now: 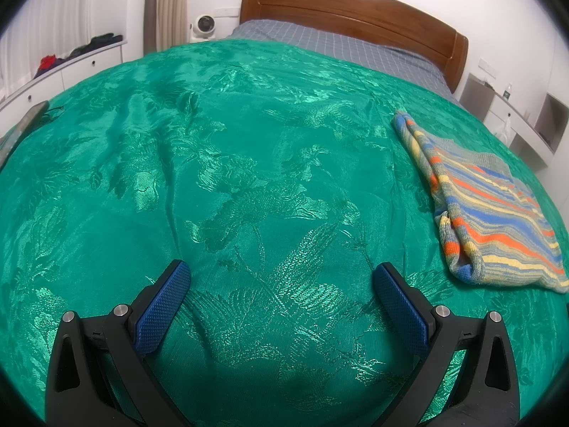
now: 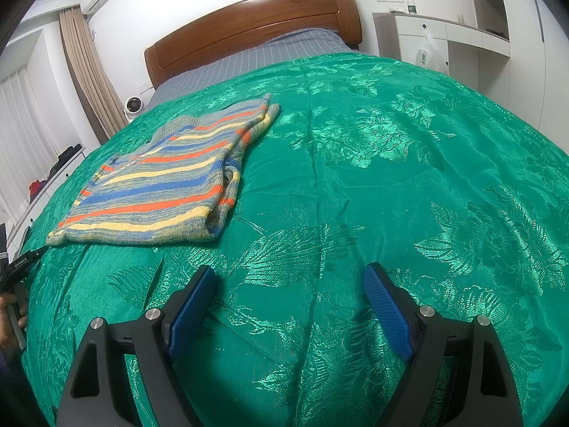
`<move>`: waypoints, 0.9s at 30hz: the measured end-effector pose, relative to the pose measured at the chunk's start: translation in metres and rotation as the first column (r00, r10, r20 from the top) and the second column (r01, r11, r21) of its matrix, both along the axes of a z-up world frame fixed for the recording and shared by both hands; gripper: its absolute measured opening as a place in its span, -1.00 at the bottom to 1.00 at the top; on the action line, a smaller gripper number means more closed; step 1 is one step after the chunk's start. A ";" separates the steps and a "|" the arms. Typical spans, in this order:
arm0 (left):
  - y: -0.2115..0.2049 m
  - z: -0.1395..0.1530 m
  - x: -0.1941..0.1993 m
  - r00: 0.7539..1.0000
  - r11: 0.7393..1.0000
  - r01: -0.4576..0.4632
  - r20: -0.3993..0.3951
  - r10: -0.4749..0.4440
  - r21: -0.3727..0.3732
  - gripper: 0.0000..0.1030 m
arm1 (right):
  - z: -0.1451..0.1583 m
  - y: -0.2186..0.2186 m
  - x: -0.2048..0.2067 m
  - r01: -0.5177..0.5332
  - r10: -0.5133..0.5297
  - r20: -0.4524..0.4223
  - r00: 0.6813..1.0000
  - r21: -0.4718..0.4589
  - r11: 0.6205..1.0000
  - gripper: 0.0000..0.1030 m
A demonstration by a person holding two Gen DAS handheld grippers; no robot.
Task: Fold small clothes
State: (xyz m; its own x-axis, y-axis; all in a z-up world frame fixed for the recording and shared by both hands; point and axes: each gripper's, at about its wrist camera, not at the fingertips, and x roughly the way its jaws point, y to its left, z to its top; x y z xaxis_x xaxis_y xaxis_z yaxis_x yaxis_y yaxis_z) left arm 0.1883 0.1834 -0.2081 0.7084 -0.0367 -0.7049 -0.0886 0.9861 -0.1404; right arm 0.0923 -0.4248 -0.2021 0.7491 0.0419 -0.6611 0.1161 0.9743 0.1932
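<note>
Both grippers hang over the green bedspread with jaws spread wide, left gripper and right gripper holding nothing. One striped sweater lies folded on the spread, apart from both.

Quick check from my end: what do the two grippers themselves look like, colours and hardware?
Both match: the left gripper and right gripper have black angular frames with triangular cutouts, round silver pivot pins, and blue pads with a knurled diamond texture lining the jaws. No cables or markings show.
</note>
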 end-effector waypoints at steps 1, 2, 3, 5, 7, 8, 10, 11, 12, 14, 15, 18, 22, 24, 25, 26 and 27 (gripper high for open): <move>0.000 0.000 0.000 1.000 1.000 0.000 0.000 0.000 0.000 0.99 | 0.000 0.000 0.000 0.000 0.000 0.000 1.000 0.000 1.000 0.64; 0.000 0.000 0.000 1.000 1.000 0.000 0.000 0.000 0.000 0.99 | 0.000 0.001 0.000 0.000 0.000 0.001 1.000 0.001 1.000 0.64; 0.000 0.000 0.000 1.000 1.000 0.000 0.000 0.000 0.000 0.99 | 0.000 0.000 0.000 0.000 0.000 0.001 1.000 0.001 1.000 0.64; 0.000 0.000 0.000 1.000 1.000 0.000 0.000 0.000 0.000 0.99 | 0.000 0.000 0.000 0.000 0.000 0.001 1.000 0.001 1.000 0.64; 0.000 0.000 0.000 1.000 1.000 0.000 0.000 0.000 0.000 0.99 | 0.000 0.000 0.000 0.000 0.000 0.001 1.000 0.001 1.000 0.64; 0.000 0.000 0.000 1.000 1.000 0.000 0.000 0.000 0.000 0.99 | 0.000 0.000 0.000 0.001 -0.001 0.001 1.000 0.001 1.000 0.64; 0.000 0.000 0.000 1.000 1.000 0.000 0.000 0.000 0.000 0.99 | 0.000 0.001 0.000 0.000 0.000 0.002 1.000 0.001 1.000 0.64; 0.000 0.000 0.000 1.000 1.000 0.000 0.000 0.000 0.000 0.99 | 0.000 0.000 0.000 0.001 -0.001 0.002 1.000 0.001 1.000 0.64; 0.000 0.000 0.001 1.000 1.000 0.000 0.000 0.000 0.000 0.99 | 0.000 0.001 0.000 0.001 -0.001 0.001 1.000 0.001 1.000 0.64; 0.000 0.000 0.001 1.000 1.000 0.000 0.000 0.000 0.001 0.99 | 0.000 0.000 0.000 0.001 -0.001 0.001 1.000 0.001 1.000 0.64; 0.000 0.000 0.000 1.000 1.000 0.000 0.000 0.000 0.001 0.99 | 0.000 0.000 0.000 0.001 -0.001 0.002 1.000 0.001 1.000 0.64; -0.001 0.000 0.000 1.000 1.000 -0.001 -0.004 0.001 0.005 0.99 | -0.001 0.000 0.000 0.001 -0.001 0.001 1.000 0.001 1.000 0.64; -0.008 0.012 -0.005 0.999 0.998 -0.024 -0.024 0.025 0.059 0.96 | 0.000 0.000 0.002 0.000 0.000 -0.007 1.000 0.005 1.000 0.64; -0.022 0.026 -0.015 1.000 0.996 0.001 -0.005 -0.001 0.085 0.96 | 0.004 0.001 0.005 -0.006 0.006 -0.036 0.999 -0.001 1.000 0.64; -0.034 0.035 -0.023 0.999 0.995 0.029 0.017 -0.031 0.097 0.96 | 0.008 0.003 0.008 -0.017 0.017 -0.069 0.997 -0.007 1.000 0.64; -0.056 0.048 -0.034 0.994 0.989 0.088 0.046 -0.094 0.119 0.96 | 0.012 0.003 0.010 -0.030 0.029 -0.090 0.995 -0.008 1.000 0.64; -0.072 0.055 -0.039 0.988 0.982 0.135 0.058 -0.144 0.135 0.96 | 0.017 0.002 0.012 -0.048 0.048 -0.107 0.993 0.002 0.999 0.63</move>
State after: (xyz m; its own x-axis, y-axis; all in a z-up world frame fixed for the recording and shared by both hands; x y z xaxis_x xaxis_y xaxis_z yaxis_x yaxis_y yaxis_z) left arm 0.1493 0.1110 -0.1527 0.7485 -0.0496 -0.6612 0.0561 0.9984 -0.0113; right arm 0.1042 -0.4230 -0.1856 0.6716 0.0755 -0.7371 0.0890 0.9794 0.1815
